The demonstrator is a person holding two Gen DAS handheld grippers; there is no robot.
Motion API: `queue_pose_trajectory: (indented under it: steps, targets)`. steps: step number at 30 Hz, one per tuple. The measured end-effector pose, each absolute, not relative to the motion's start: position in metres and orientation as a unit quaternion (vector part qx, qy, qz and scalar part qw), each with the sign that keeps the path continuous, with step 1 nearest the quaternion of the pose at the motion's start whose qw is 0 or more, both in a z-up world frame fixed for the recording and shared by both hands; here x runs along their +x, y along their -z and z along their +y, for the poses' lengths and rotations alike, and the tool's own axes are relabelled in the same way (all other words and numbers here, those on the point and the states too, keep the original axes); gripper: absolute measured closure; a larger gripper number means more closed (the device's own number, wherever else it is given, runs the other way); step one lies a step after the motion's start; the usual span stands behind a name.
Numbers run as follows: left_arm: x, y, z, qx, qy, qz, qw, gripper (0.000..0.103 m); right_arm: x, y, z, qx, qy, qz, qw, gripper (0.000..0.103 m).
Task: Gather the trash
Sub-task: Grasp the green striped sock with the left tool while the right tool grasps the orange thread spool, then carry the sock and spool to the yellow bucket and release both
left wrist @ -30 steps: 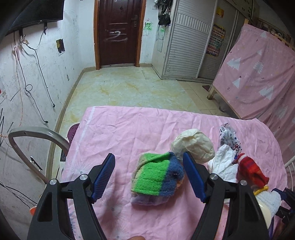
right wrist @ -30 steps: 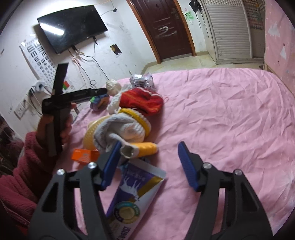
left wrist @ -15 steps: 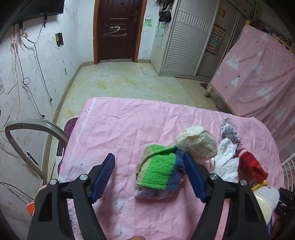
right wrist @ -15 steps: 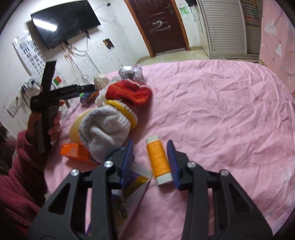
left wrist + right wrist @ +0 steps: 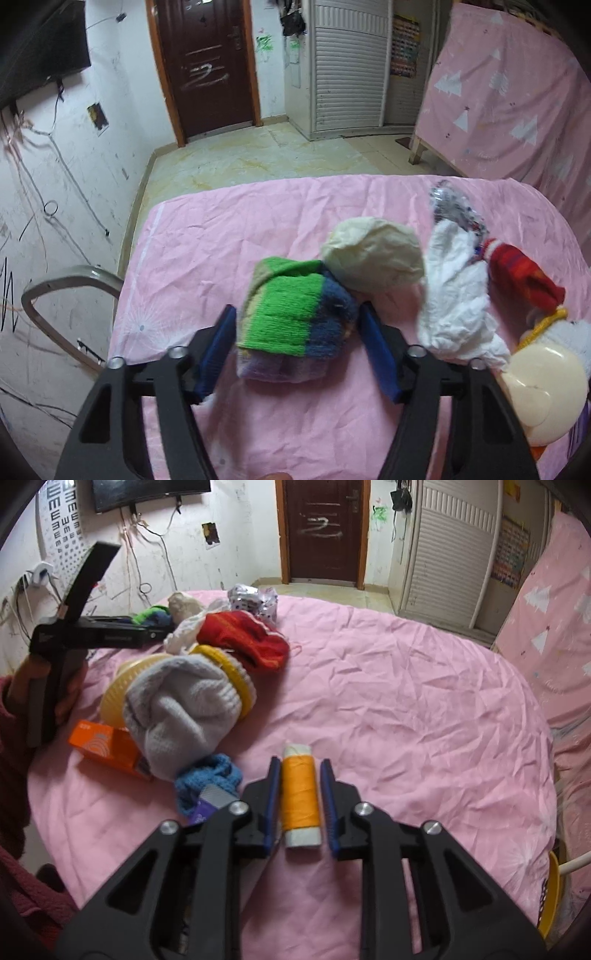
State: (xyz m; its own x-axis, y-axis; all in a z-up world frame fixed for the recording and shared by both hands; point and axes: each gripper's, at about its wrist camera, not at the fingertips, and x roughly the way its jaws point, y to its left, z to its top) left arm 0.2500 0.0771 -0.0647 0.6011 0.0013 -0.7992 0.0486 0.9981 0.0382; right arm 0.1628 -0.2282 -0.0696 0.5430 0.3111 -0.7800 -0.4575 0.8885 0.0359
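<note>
My left gripper straddles a green and blue knit bundle that lies over a clear bag on the pink cloth. Its jaws are closing, and the blue pads stand right at the bundle's sides without squeezing it. In the right wrist view my right gripper is shut on an orange thread spool with white ends, lying lengthwise between the pads. A cream paper ball, a crumpled white tissue and a silver printed wrapper lie just beyond the bundle.
A grey knit hat rests on a yellow bowl, with an orange box, a blue knit piece and a red knit hat around it. A chair arm stands off the table's left edge. A hand in a red sleeve holds the left gripper.
My right gripper closed from wide open onto the orange spool, which now lies straight between the pads. My left gripper moved closer over the knit bundle and its jaws narrowed around it.
</note>
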Motion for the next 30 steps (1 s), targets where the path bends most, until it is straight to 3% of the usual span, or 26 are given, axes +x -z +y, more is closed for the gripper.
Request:
queue_pose_trajectory:
  steps: [3, 6, 22, 30]
  targets:
    - [0.243, 0.062, 0.066, 0.053, 0.0, 0.435, 0.899, 0.071, 0.163, 0.069, -0.231, -0.077, -0.218, 0.422, 0.877, 0.086]
    - [0.235, 0.057, 0.061, 0.061, -0.012, 0.426, 0.903, 0.077, 0.162, 0.068, -0.233, -0.066, -0.221, 0.419, 0.878, 0.087]
    - [0.169, -0.016, 0.043, 0.065, -0.024, 0.356, 0.932, 0.081, 0.143, 0.037, -0.292, 0.015, -0.2, 0.366, 0.909, 0.086]
    - [0.15, -0.056, -0.022, 0.068, 0.031, 0.315, 0.946, 0.081, 0.129, 0.023, -0.356, 0.047, -0.157, 0.338, 0.927, 0.086]
